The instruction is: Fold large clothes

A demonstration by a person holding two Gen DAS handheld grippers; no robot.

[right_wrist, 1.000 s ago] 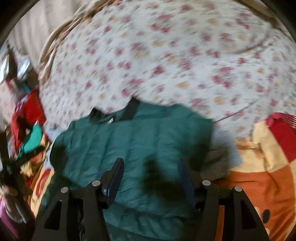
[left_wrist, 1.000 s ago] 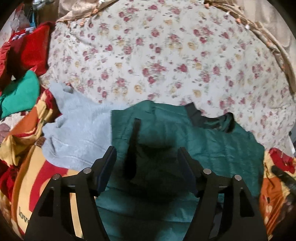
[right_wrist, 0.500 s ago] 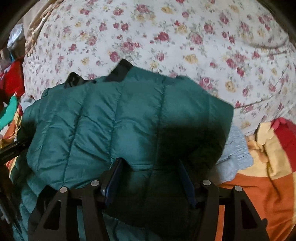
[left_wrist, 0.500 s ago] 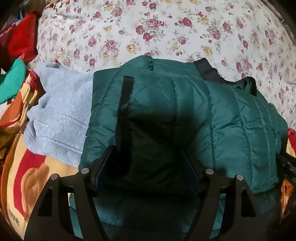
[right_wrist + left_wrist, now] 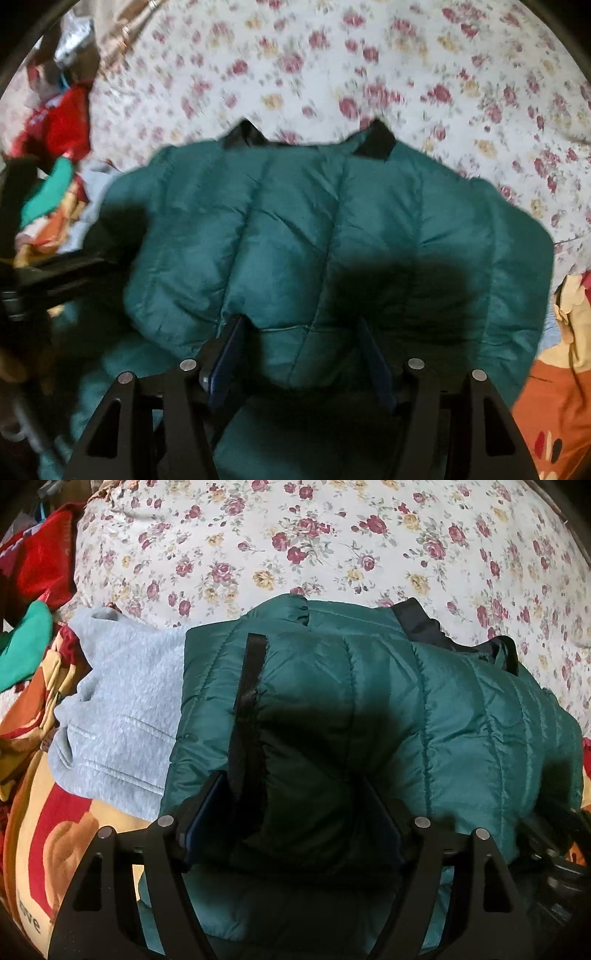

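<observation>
Compared with a second ago, the dark green quilted puffer jacket now fills the frame centre, folded on the floral bedsheet, bulging between the spread jaws of left gripper and right gripper, so a further fold seems near.

Right tongs spread, apparently pressing into green puffer jacket on floral bedspread.

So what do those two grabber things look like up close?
Both look alike. The left gripper and right gripper have black frames with triangle cut-outs, round silver bolt heads, and two flat dark-blue fingers each. No cables or markings show.
</observation>
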